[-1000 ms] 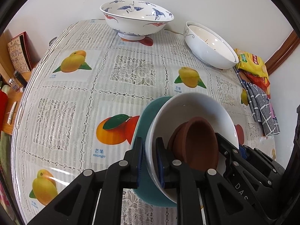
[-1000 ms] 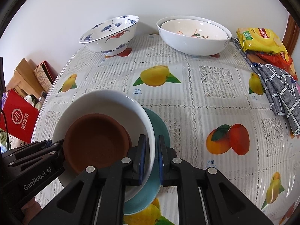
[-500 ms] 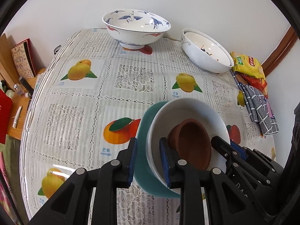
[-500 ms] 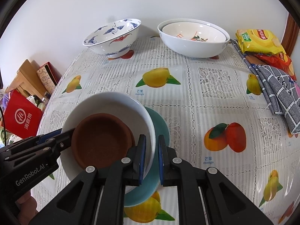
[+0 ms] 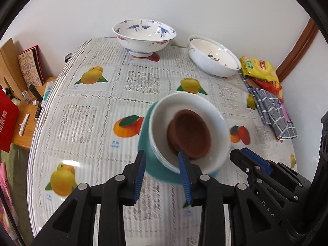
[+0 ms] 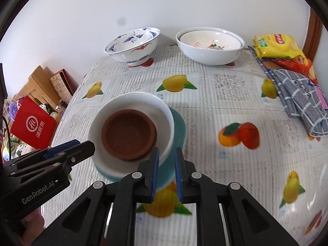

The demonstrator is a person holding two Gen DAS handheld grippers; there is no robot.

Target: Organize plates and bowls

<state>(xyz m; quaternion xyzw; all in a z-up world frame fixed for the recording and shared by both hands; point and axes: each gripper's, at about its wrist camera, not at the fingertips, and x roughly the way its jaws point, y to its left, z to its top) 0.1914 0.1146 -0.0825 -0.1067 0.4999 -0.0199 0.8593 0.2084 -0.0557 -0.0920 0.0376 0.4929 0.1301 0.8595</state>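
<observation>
The stack sits near the front middle of the table (image 6: 225, 106): a teal plate (image 6: 180, 127) at the bottom, a white bowl (image 6: 131, 106) on it, and a brown clay dish (image 6: 128, 136) inside the bowl. Both tools are letting go. The left gripper (image 5: 162, 176) has its jaws opening, with the near edge of the stack seen between them but the pads apart from it. The right gripper (image 6: 166, 170) is opening too, only a narrow gap so far, and I see nothing pressed between its pads. I judge the stack to be heavy, stiff and fragile, and the glazed rims slippery. It is better to take it from two opposite sides at the rim of the plate, so that bowl and dish do not slide. The blue-patterned bowl (image 6: 133, 45) and the nested white bowls (image 6: 211, 47) stand far at the wall.
</observation>
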